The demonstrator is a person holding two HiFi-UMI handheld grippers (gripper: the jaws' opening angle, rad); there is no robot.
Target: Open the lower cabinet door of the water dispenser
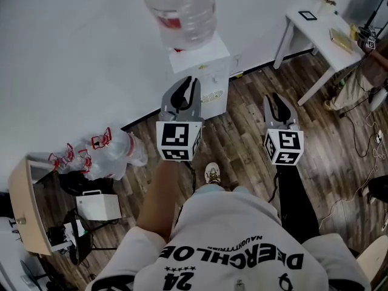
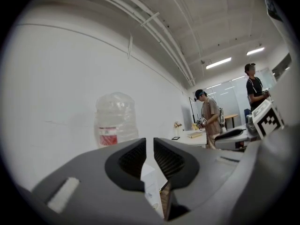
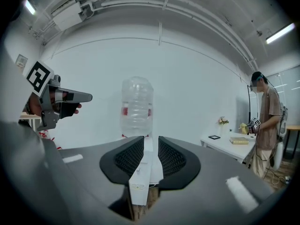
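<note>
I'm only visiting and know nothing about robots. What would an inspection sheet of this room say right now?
Surface: wooden floor, dark planks.
Job's things: water dispenser against the wall, bottle on top; its lower door is hard to judge from above.
Clutter: empty bottles and a white box on the floor at the left.
Grippers: left gripper and right gripper are both open, hold nothing and are short of the dispenser.
Cables: loose cables on the floor at the right.
Surroundings: white table by the wall; a person stands near it.
</note>
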